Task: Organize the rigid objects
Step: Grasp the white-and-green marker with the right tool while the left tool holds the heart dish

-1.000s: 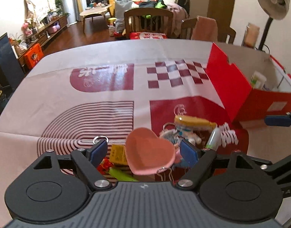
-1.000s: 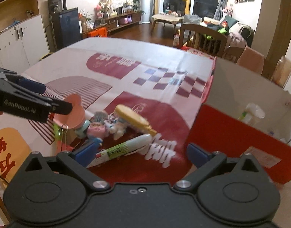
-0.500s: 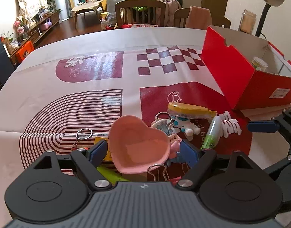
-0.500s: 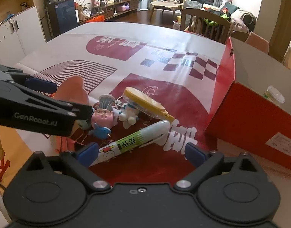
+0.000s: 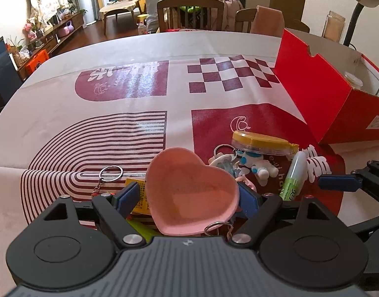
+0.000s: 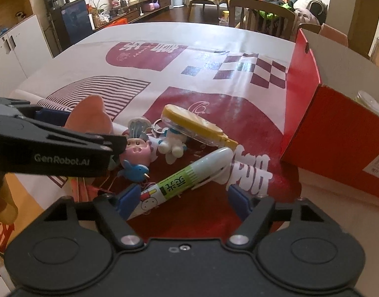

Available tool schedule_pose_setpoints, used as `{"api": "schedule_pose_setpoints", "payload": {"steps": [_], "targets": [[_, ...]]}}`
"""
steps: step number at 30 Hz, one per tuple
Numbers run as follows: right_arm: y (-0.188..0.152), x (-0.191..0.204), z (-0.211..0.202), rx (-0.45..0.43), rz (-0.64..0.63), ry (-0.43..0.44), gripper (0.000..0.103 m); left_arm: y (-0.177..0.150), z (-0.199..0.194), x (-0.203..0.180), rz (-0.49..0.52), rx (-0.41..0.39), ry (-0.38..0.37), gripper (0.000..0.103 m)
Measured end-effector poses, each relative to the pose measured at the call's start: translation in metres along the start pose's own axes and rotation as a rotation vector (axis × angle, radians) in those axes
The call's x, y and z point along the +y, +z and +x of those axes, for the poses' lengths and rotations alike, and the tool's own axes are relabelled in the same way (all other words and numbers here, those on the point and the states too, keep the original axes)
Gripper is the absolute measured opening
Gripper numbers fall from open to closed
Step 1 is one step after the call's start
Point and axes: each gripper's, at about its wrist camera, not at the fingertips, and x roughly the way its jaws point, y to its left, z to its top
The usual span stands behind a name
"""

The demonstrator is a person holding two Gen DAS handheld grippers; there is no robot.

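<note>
Both grippers sit lower and closer to the pile than a second ago. Left gripper [image 5: 189, 195] pinches the pink heart dish [image 5: 191, 193] – clutter beneath mostly hidden. Right gripper [image 6: 187, 198] fingers closing, not pressing yet – the pen [image 6: 187, 178] lies between them on the tabletop [image 6: 139, 37], its tip behind the left finger.

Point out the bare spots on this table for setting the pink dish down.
Free: the striped arcs left of the pink heart dish, and the checkered print beside the red box. Crowded: the pile around the yellow case and pen.
</note>
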Motion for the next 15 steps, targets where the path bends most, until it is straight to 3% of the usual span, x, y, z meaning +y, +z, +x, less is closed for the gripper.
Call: {"api": "schedule_pose_setpoints", "payload": {"steps": [15], "targets": [[0.0043, 0.0065, 0.0091, 0.021, 0.087, 0.033, 0.053, 0.0002, -0.0012, -0.0003, 0.013, -0.009, -0.004, 0.079]]}}
